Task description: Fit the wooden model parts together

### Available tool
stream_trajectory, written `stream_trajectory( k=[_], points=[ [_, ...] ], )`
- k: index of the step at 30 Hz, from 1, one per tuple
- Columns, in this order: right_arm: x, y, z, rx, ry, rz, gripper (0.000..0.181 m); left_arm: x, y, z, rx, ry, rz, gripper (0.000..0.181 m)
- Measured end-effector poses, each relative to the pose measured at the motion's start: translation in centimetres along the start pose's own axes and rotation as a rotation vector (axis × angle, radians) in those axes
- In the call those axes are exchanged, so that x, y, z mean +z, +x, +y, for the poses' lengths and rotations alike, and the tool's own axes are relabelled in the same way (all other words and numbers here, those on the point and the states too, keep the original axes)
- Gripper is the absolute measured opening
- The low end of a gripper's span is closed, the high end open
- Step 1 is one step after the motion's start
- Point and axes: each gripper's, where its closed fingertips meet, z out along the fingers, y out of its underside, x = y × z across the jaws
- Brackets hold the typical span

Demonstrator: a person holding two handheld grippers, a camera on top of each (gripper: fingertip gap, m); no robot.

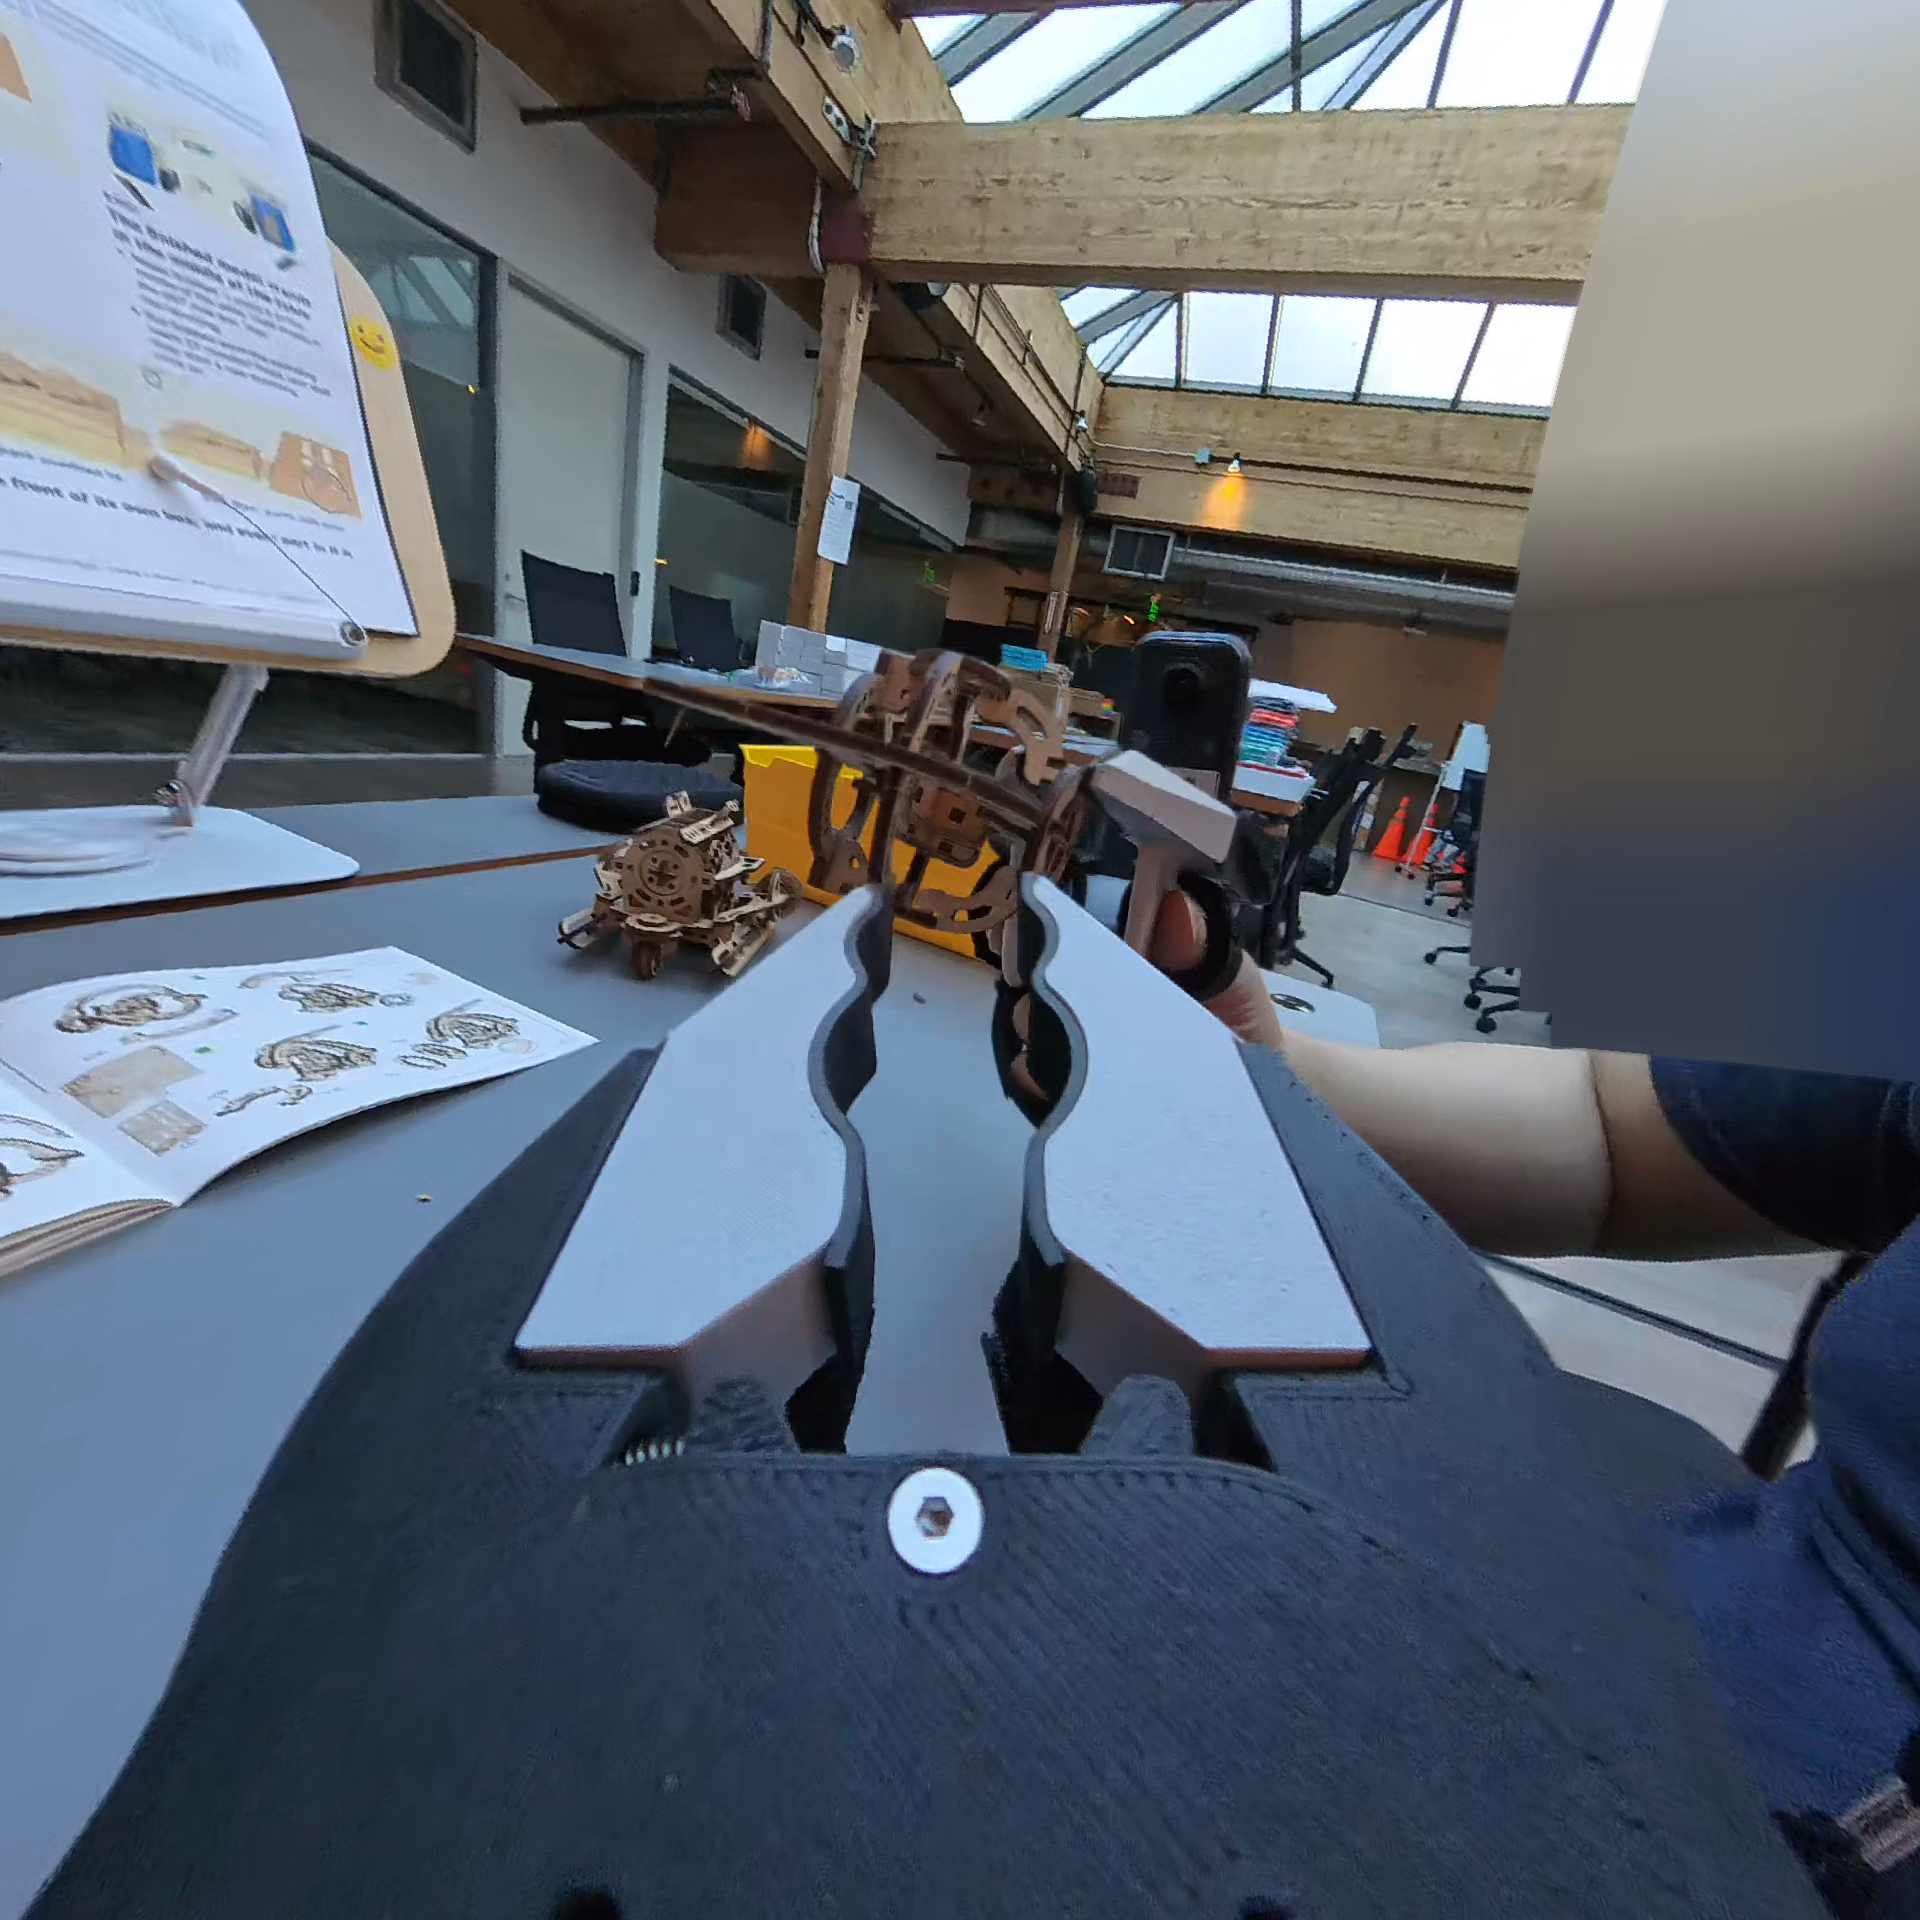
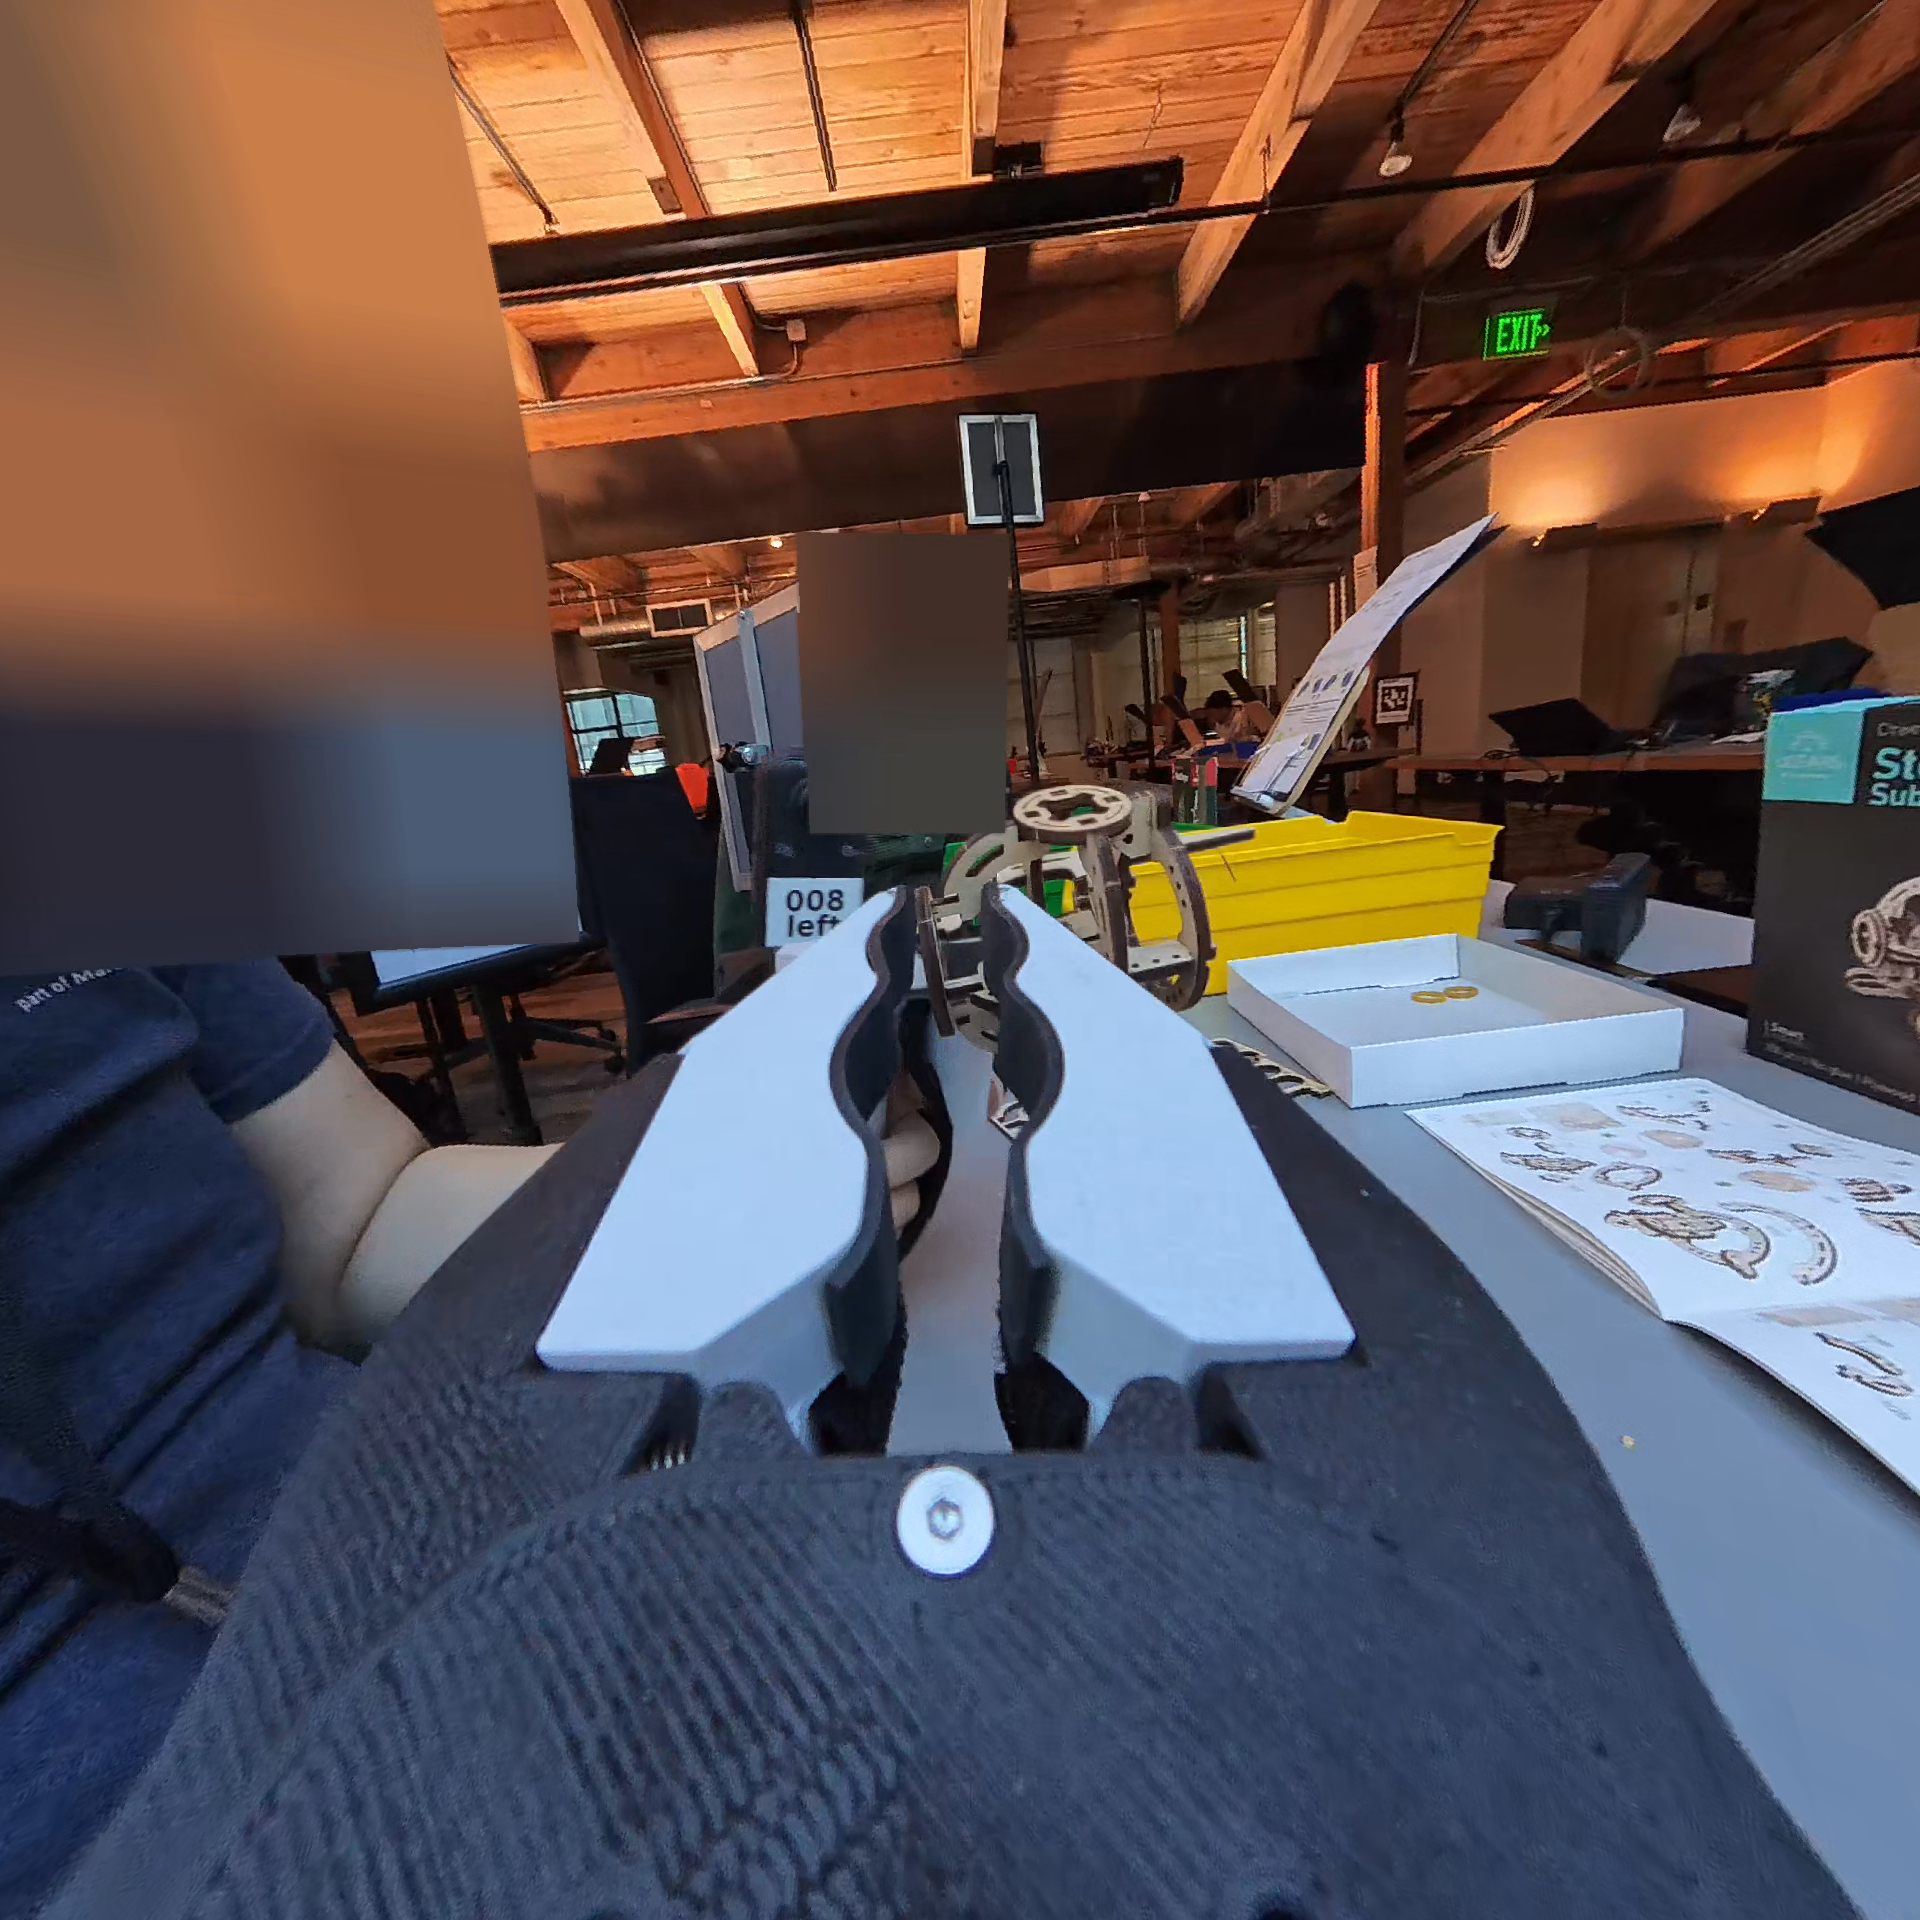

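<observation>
The left gripper [image 1: 954, 902] and the right gripper [image 2: 948, 914] are both raised above the table [image 1: 208, 1403], fingers narrowly parted and closed on the wooden model [image 1: 935, 790] from opposite sides.

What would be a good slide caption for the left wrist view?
Left tool grips a wooden model assembly above a grey table, with a second wooden model and open instruction booklet nearby.

Bare table [image 1: 436, 1299] between booklet [image 1: 260, 1049] and small wooden model [image 1: 675, 894].
</observation>
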Motion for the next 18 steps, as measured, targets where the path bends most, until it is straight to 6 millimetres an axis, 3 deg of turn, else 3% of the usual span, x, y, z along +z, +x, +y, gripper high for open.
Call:
stream_trajectory(
  k=[4, 7, 15, 18],
  points=[
    [0.0, 0.0, 0.0, -0.002, 0.004, 0.006, 0.010, -0.3, 1.5, -0.7, 0.098, 0.038, 0.035, 0.004],
    [0.1, -0.2, 0.0, 0.020, 0.004, -0.015, 0.009, 0.1, 1.6, -0.4, 0.105, 0.018, 0.031, 0.011],
    [0.2, -0.4, 0.2, 0.056, 0.002, -0.044, 0.010, 0.4, 2.0, -0.4, 0.141, 0.030, 0.056, 0.004],
    [0.3, -0.8, 0.1, 0.098, 0.013, -0.081, 0.010, 0.3, 2.2, -0.4, 0.147, 0.036, 0.072, 0.014]
  ],
)
